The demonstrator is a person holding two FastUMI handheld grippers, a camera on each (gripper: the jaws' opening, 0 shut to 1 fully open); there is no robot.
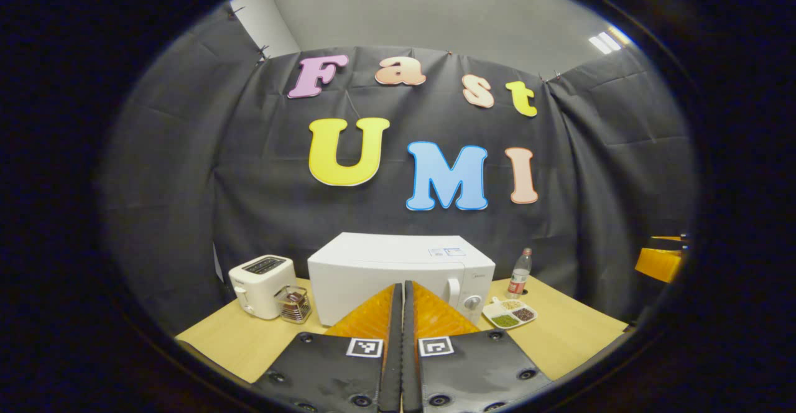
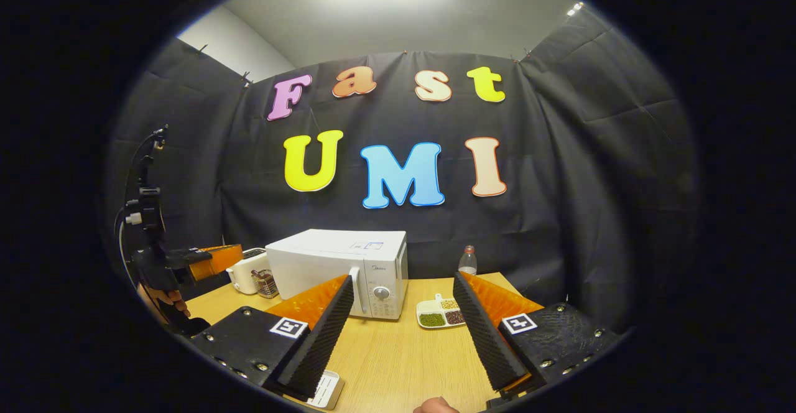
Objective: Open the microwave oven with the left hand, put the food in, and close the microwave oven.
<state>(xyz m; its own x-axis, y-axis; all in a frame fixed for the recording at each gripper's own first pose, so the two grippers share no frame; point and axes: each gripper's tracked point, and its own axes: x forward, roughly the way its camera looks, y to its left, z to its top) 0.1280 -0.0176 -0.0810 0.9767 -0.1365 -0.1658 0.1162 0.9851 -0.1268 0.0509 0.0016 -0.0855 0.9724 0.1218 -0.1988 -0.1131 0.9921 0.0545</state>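
Observation:
The white microwave stands with its door shut at the back of the wooden table, its handle and knob on the right side. A white divided dish of food lies to its right. My left gripper is shut with nothing in it, hovering in front of the microwave door and well short of it. In the right gripper view the microwave is ahead on the left and the dish of food lies between the open fingers of my right gripper, farther off. The left gripper is held by a hand at the left.
A white toaster and a small glass holder stand left of the microwave. A plastic bottle stands behind the dish. A small white object lies near the table's front edge. Bare tabletop stretches in front of the microwave.

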